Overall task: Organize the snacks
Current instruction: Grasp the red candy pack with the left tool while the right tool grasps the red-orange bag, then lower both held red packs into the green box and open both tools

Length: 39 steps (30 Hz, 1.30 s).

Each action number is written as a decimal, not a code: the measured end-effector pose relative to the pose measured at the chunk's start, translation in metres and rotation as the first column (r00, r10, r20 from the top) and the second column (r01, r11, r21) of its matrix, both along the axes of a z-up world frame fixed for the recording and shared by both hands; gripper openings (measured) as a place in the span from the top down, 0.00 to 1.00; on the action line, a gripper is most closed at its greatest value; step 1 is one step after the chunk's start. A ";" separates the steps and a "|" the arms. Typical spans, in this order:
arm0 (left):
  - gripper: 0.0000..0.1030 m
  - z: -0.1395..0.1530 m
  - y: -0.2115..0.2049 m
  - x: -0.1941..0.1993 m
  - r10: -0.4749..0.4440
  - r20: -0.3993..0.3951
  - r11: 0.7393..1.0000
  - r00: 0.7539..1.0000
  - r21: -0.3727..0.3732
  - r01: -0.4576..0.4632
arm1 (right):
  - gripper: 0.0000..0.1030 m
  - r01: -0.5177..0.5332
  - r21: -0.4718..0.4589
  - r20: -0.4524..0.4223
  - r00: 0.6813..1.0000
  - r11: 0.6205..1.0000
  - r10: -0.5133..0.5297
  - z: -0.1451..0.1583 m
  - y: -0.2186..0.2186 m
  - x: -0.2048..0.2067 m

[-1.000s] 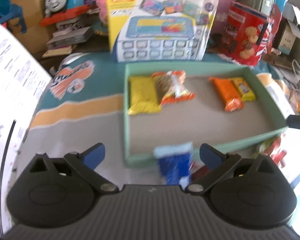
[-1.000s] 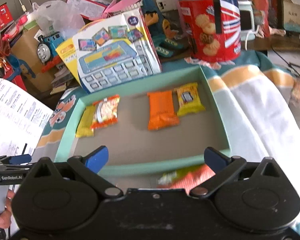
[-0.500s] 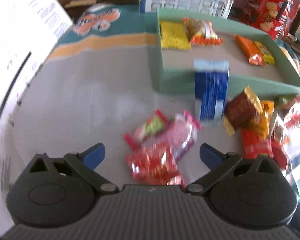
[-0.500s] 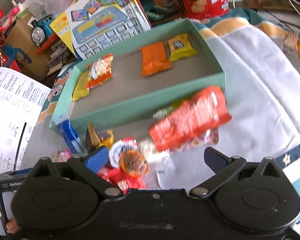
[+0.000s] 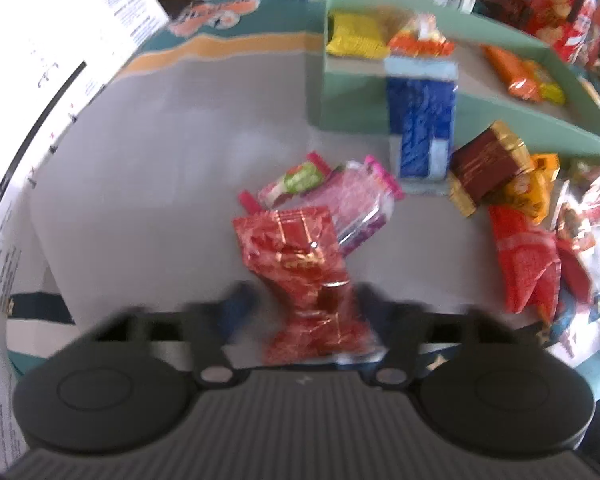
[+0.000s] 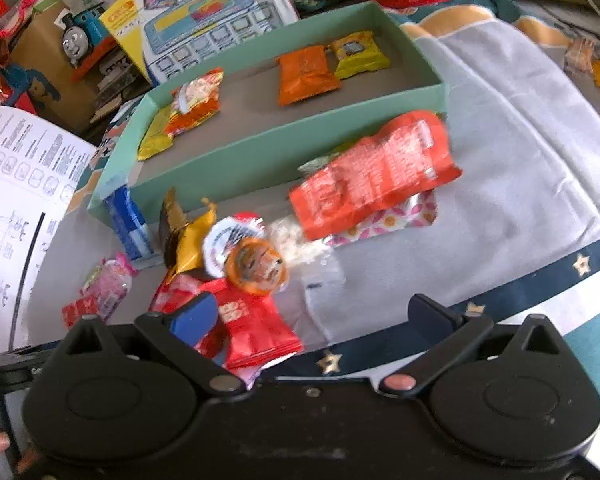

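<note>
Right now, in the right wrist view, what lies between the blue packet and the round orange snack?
A gold-edged dark packet lies between the blue packet and the round orange snack, shown in the right wrist view.

No words could be read for sure. The white paper sheet (image 6: 24,184) had rows of tiny print and small pictures, too small to read. The big orange-red snack bag (image 6: 374,178) had white print, but it was blurred. The yellow toy box (image 6: 204,12) showed a logo too small to read.
</note>
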<state>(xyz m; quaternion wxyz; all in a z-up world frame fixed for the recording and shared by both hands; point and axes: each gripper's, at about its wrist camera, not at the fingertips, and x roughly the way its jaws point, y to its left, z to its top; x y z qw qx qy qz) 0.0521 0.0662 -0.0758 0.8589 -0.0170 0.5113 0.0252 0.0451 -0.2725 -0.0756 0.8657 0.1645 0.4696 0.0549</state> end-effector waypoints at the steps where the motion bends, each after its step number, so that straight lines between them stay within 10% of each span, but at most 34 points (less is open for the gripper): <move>1: 0.62 0.001 0.001 -0.001 0.001 0.001 1.000 1.000 -0.014 -0.001 | 0.00 0.021 0.009 0.001 1.000 1.000 -0.021 0.000 -0.004 0.001; 16: 0.63 0.009 -0.042 0.011 -0.176 0.031 0.974 0.984 -0.138 0.178 | 0.10 0.318 0.110 -0.024 0.948 0.942 -0.317 -0.007 -0.052 0.057; 27: 0.62 -0.001 -0.042 0.024 -0.168 0.002 0.979 0.986 -0.118 0.167 | 0.57 0.242 0.097 -0.008 0.970 0.966 -0.242 -0.020 -0.056 0.067; 39: 0.64 0.011 -0.045 0.017 -0.177 0.044 0.977 0.983 -0.111 0.181 | 0.63 0.207 0.100 -0.003 0.978 0.973 -0.208 -0.005 -0.073 0.030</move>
